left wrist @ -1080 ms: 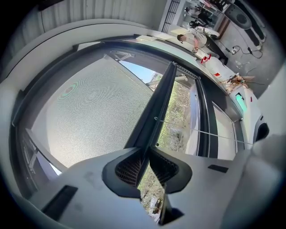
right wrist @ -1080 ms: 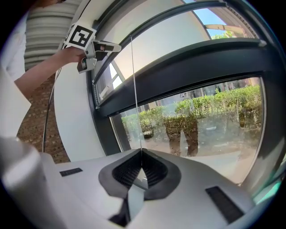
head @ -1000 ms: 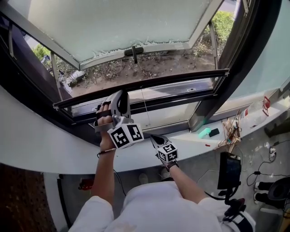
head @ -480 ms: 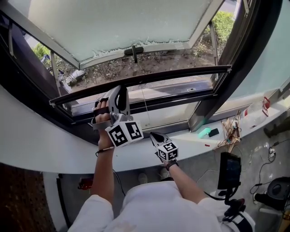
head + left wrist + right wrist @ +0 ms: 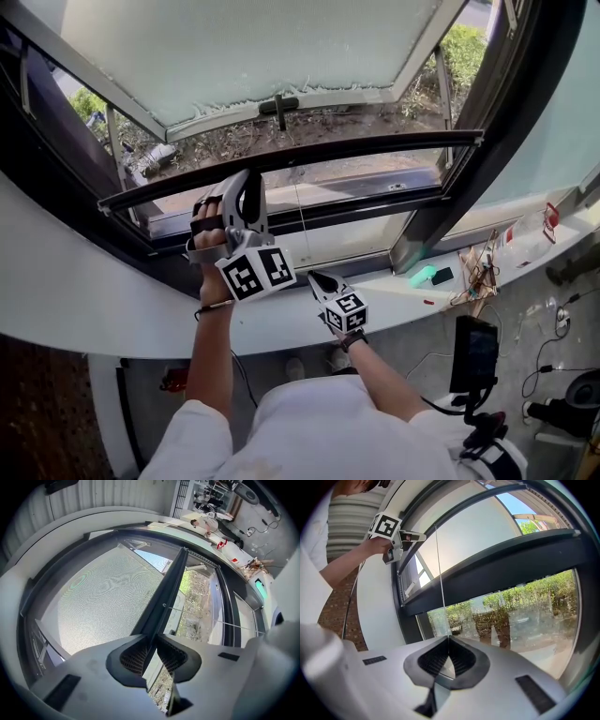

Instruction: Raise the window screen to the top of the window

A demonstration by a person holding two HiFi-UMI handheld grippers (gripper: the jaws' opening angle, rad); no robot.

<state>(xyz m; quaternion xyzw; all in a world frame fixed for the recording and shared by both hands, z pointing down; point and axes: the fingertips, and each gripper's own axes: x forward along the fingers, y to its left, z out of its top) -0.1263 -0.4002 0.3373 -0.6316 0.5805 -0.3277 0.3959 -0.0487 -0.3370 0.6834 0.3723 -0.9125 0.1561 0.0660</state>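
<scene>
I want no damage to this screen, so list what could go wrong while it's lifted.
1. The left gripper clamps the screen bar left of its middle only; the bar may tilt and jam in the window frame.
2. The right gripper pinches only the thin cord at its jaw tips; the cord could slip out or snap under a hard pull.

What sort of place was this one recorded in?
Probably a workroom or lab at a window: white sill, pane swung open towards shrubs, loose wires and a tablet nearby.
</scene>
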